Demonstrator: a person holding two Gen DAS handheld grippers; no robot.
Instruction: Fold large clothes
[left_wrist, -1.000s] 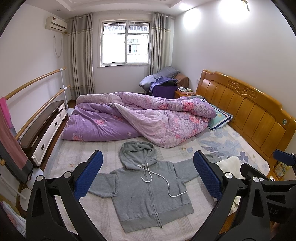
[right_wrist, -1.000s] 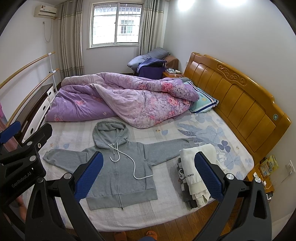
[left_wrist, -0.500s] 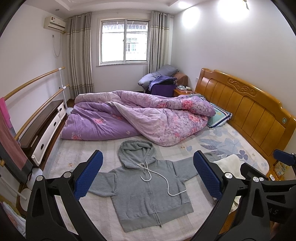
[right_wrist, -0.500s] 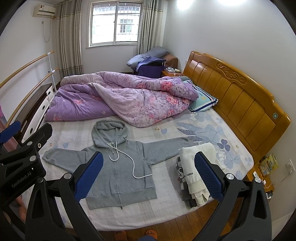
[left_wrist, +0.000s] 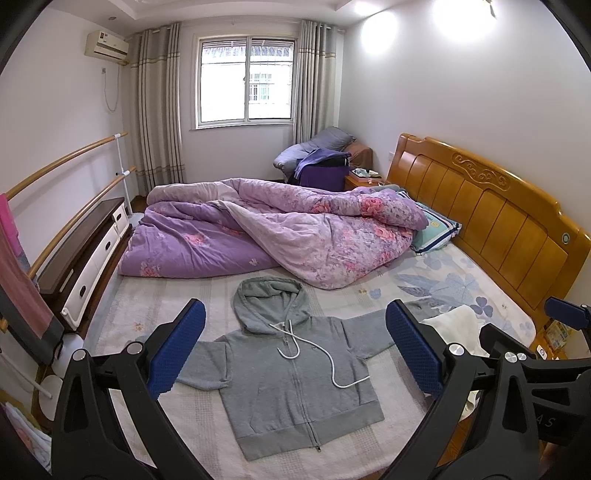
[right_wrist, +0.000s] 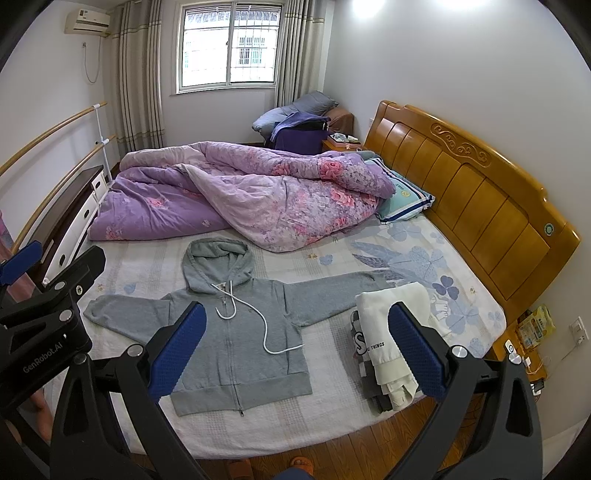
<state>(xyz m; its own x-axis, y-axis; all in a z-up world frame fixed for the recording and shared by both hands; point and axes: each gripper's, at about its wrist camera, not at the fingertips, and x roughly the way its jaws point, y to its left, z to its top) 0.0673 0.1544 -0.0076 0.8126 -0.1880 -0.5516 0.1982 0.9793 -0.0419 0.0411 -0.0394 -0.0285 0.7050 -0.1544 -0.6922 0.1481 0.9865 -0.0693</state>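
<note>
With the grey zip hoodie spread flat, front up, on the bed, and both the left gripper and right gripper held empty, fingers wide apart, a sleeve cuff should be pinched first and folded across the chest.

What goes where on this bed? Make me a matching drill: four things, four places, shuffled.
Things:
1. hoodie
2. quilt
3. pillow
4. folded stack

Places:
A. against the headboard
B. spread flat with sleeves out, on the near half of the bed
C. at the near edge of the bed, by the hoodie's sleeve end
D. bunched on the far half, toward the window

Pairs: 1-B, 2-D, 3-A, 4-C
</note>
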